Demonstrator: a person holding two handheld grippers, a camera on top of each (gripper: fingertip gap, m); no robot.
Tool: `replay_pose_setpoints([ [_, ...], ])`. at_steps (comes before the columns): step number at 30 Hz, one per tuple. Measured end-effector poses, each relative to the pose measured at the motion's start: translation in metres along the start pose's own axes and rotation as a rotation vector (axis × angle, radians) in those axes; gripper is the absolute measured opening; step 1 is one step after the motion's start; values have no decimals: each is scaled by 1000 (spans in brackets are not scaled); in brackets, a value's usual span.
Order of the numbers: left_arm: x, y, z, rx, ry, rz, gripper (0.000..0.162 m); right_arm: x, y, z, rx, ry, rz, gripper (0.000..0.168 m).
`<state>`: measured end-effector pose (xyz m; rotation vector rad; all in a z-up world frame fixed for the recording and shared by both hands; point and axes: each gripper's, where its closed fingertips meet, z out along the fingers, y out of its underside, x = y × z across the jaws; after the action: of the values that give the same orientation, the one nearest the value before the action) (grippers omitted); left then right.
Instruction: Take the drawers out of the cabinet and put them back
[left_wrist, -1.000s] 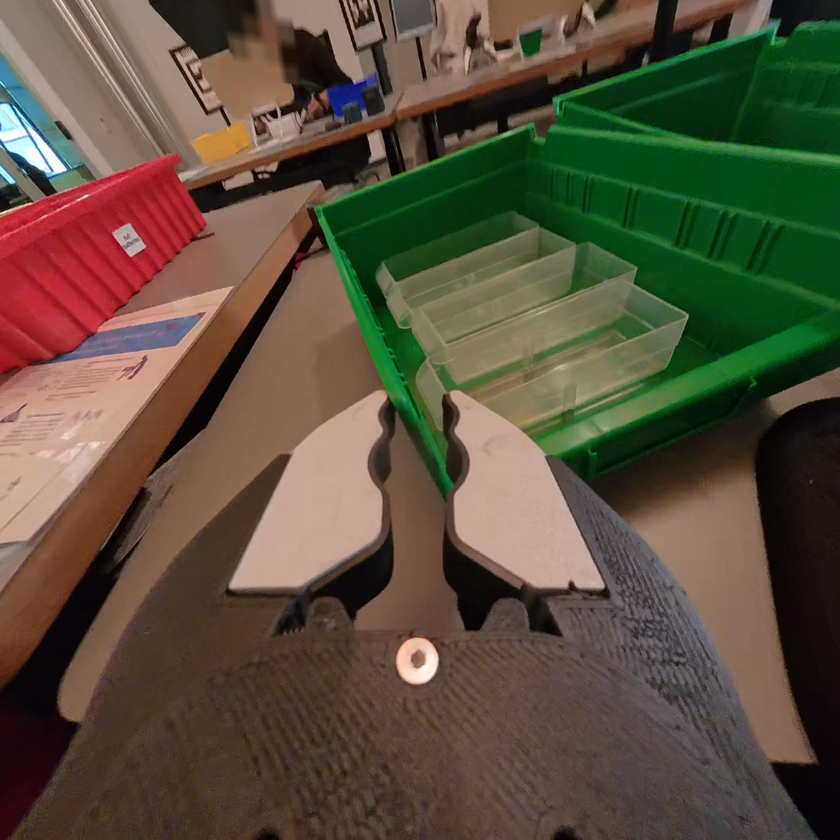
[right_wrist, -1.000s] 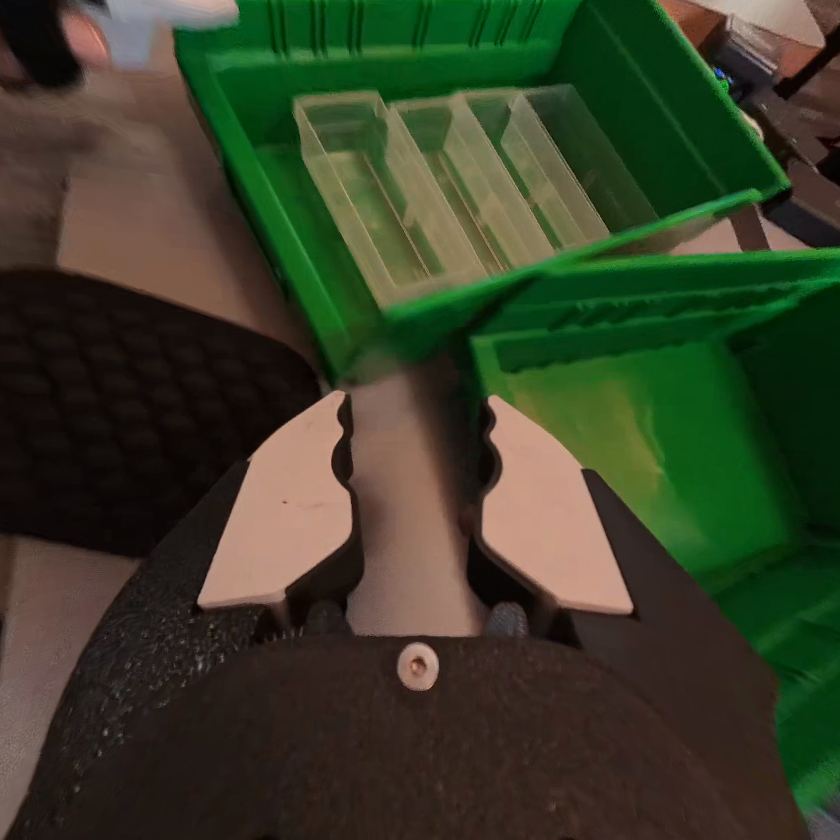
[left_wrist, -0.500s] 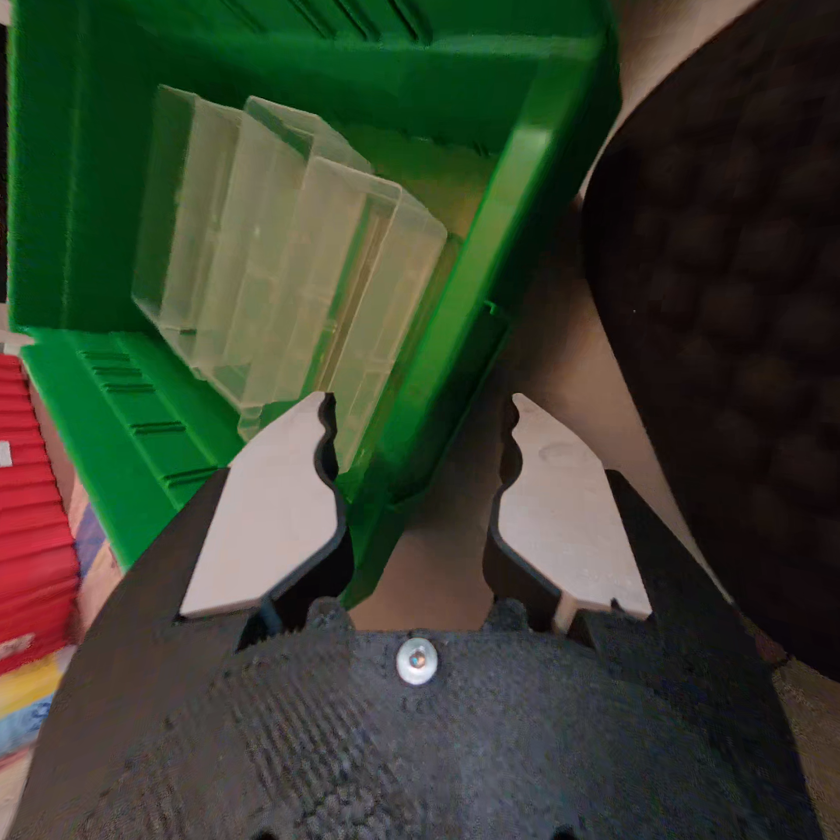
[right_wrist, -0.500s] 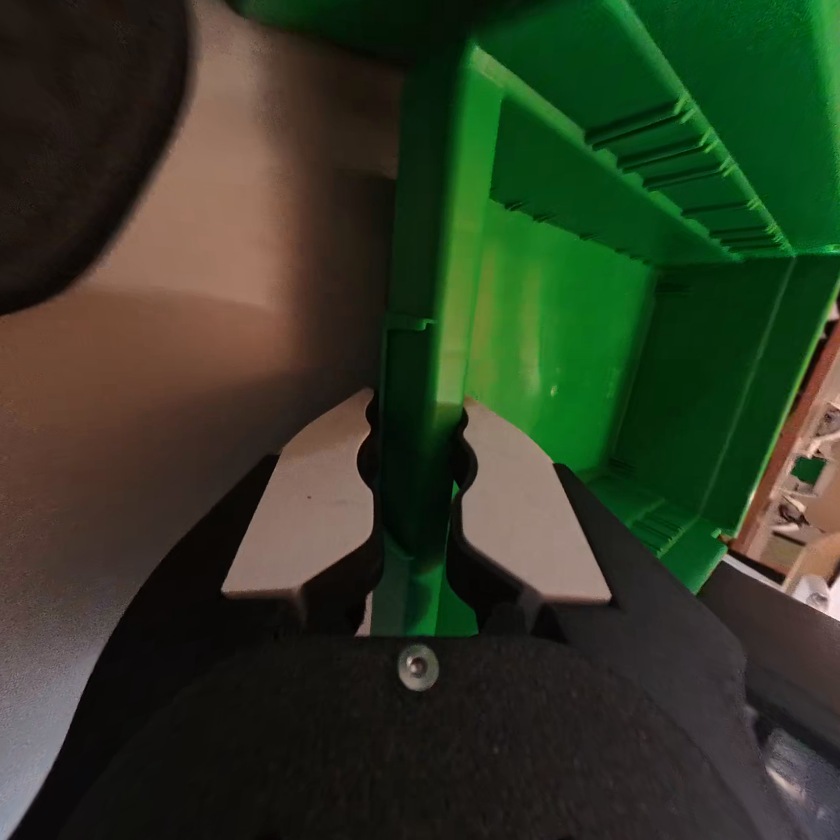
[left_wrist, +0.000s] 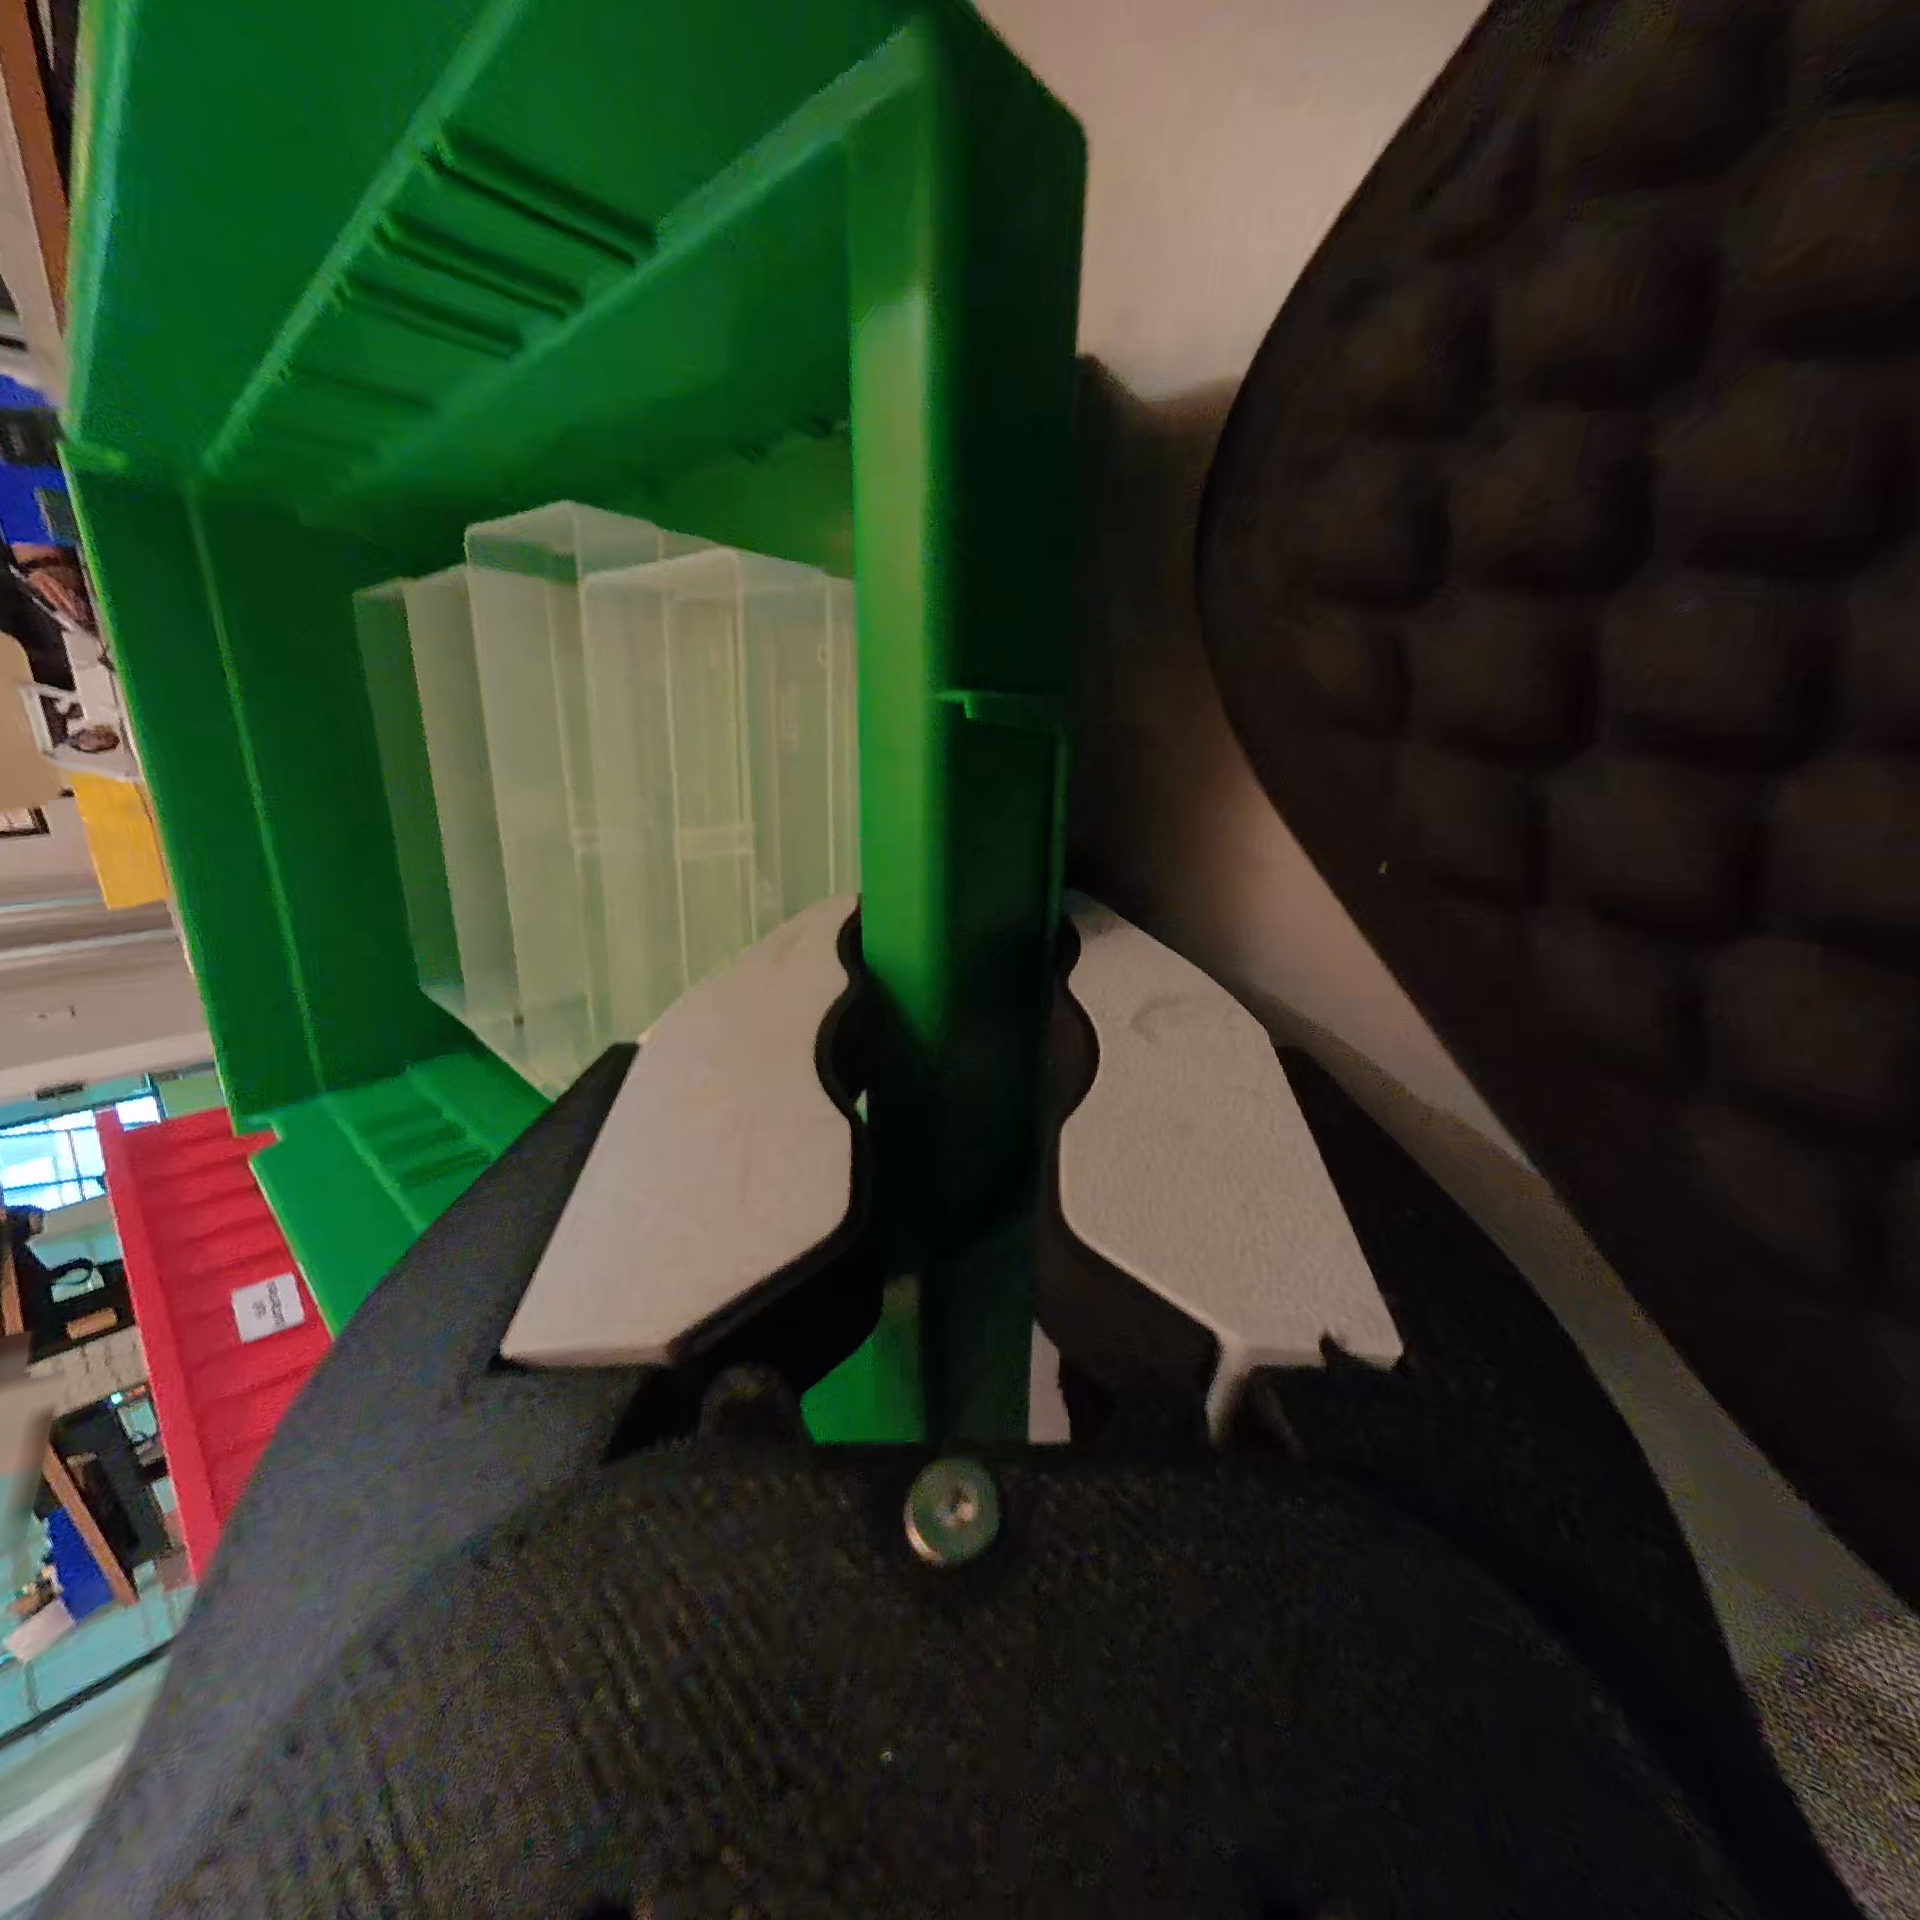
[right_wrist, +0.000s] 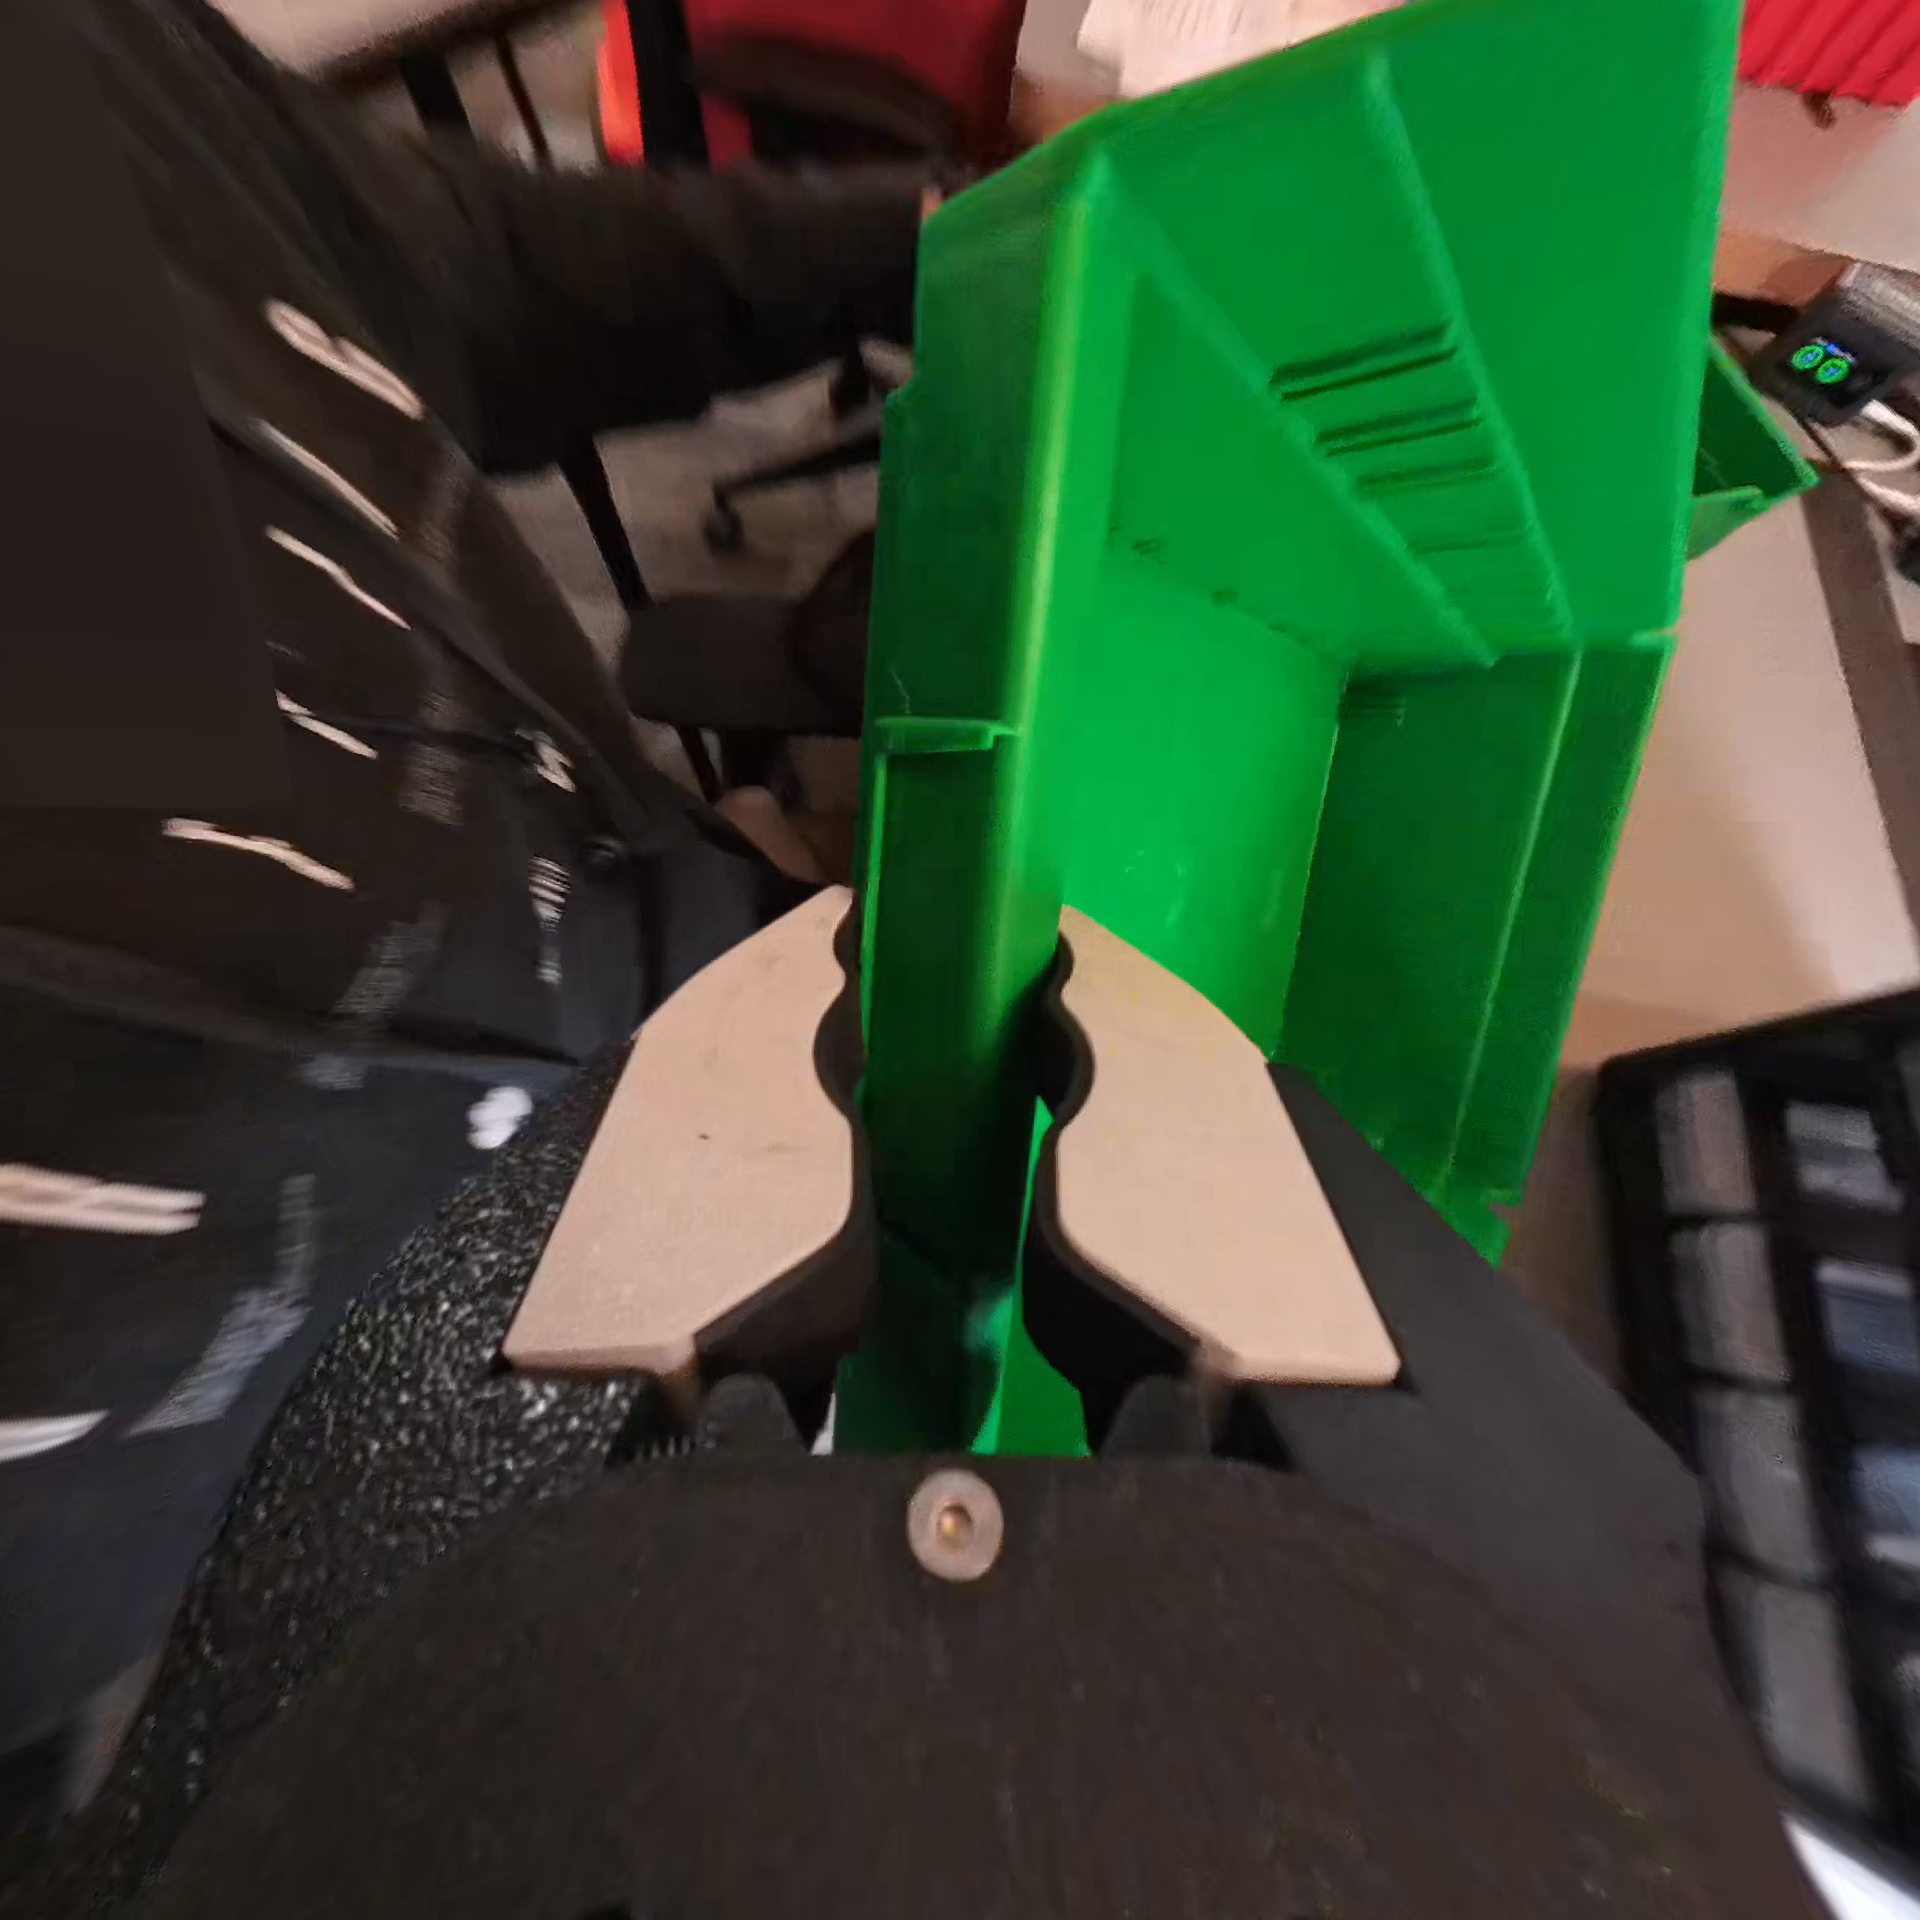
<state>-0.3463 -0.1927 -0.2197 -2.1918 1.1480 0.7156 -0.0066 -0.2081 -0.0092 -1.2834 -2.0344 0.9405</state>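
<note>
In the left wrist view my left gripper (left_wrist: 956, 935) is shut on the front lip of a green bin (left_wrist: 956, 520). Both pads press on the lip. Several clear plastic drawers (left_wrist: 623, 779) lie side by side inside this bin. In the right wrist view my right gripper (right_wrist: 956, 925) is shut on the front lip of a second green bin (right_wrist: 1247, 623). This bin's inside shows nothing in it, and it is held up off the table. No cabinet is clearly in view.
A black dimpled mat (left_wrist: 1610, 623) lies on the table right of the left bin. A red bin (left_wrist: 208, 1247) stands beyond. In the right wrist view a black gridded object (right_wrist: 1787, 1299) is at the right, another green bin (right_wrist: 1745, 457) behind, and a dark sleeve (right_wrist: 623, 270) at the upper left.
My left gripper opened wide, moved over the bin's front lip and closed on it. My right gripper closed on the empty bin's lip earlier and has since lifted and swung it.
</note>
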Motion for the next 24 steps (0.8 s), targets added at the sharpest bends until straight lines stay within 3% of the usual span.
replay_pose_setpoints([
  [3,0,-18,5,25,7,27,31,-11,13,-57,80,44,117,30],
  [6,-3,-34,11,23,6,42,30,-13,39,-102,67,211,149,30],
  [11,-2,-64,22,67,22,73,31,-11,96,-154,-142,521,113,32],
  [15,-1,-89,28,111,36,106,31,15,152,-168,-372,676,131,32],
  [20,-3,-115,39,152,54,135,31,64,216,-167,-464,706,189,33],
  [24,-8,-132,50,166,69,148,31,112,274,-156,-608,738,84,32],
])
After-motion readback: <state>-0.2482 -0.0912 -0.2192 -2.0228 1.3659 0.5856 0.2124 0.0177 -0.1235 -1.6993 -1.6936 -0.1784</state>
